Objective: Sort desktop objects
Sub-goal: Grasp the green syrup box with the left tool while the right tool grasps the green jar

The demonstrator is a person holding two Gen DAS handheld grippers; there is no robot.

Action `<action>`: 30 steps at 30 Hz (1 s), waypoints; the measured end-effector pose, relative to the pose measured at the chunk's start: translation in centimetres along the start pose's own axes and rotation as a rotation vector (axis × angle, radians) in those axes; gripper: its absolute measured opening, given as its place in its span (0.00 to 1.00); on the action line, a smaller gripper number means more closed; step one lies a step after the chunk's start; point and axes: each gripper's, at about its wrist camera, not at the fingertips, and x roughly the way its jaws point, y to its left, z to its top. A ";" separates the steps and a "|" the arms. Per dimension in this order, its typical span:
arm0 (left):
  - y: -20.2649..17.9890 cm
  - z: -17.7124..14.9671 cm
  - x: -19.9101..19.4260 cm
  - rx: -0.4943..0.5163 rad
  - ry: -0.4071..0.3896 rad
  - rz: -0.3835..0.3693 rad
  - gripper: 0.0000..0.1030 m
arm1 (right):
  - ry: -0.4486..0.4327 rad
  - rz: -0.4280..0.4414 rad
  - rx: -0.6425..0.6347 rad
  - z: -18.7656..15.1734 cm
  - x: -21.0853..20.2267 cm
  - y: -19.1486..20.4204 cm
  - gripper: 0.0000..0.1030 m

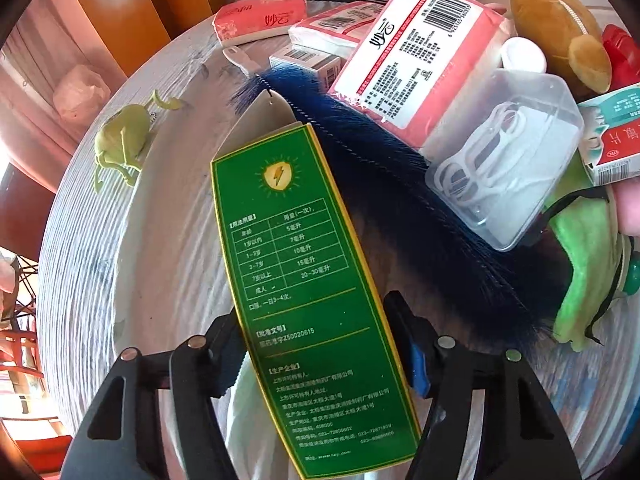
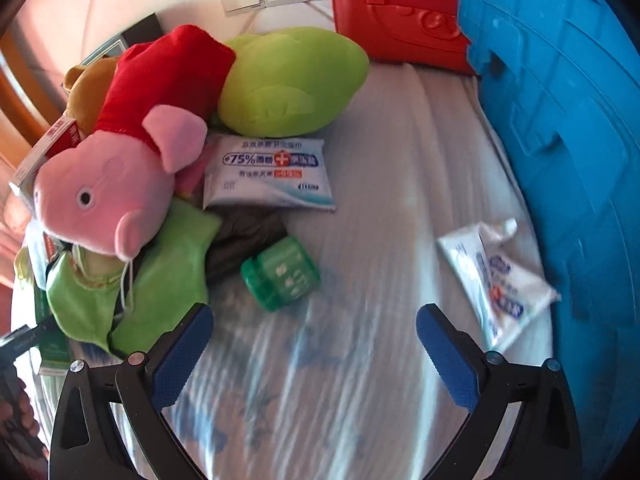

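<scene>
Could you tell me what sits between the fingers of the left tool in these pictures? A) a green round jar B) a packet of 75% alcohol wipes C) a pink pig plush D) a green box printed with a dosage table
D: in the left wrist view the green box stands between the fingers of the left tool, while the pig plush, wipes packet and green jar lie on the table.

I see bright daylight glaring in from nine o'clock in my left view, while my right view smears with motion blur across the tabletop (image 2: 360,360), both fisheye-bent at their dark rims.
</scene>
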 end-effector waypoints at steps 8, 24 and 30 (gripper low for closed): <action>0.2 0.0 1.2 0.023 -0.008 0.012 0.60 | 0.032 0.006 -0.125 1.2 3.4 0.7 1.00; -1.1 -1.4 -3.5 0.066 -0.114 0.018 0.58 | -0.018 0.003 -0.180 0.3 1.3 1.5 0.48; -1.0 -3.0 -8.5 0.094 -0.222 0.019 0.58 | -0.100 0.014 -0.189 -0.9 -3.2 2.8 0.48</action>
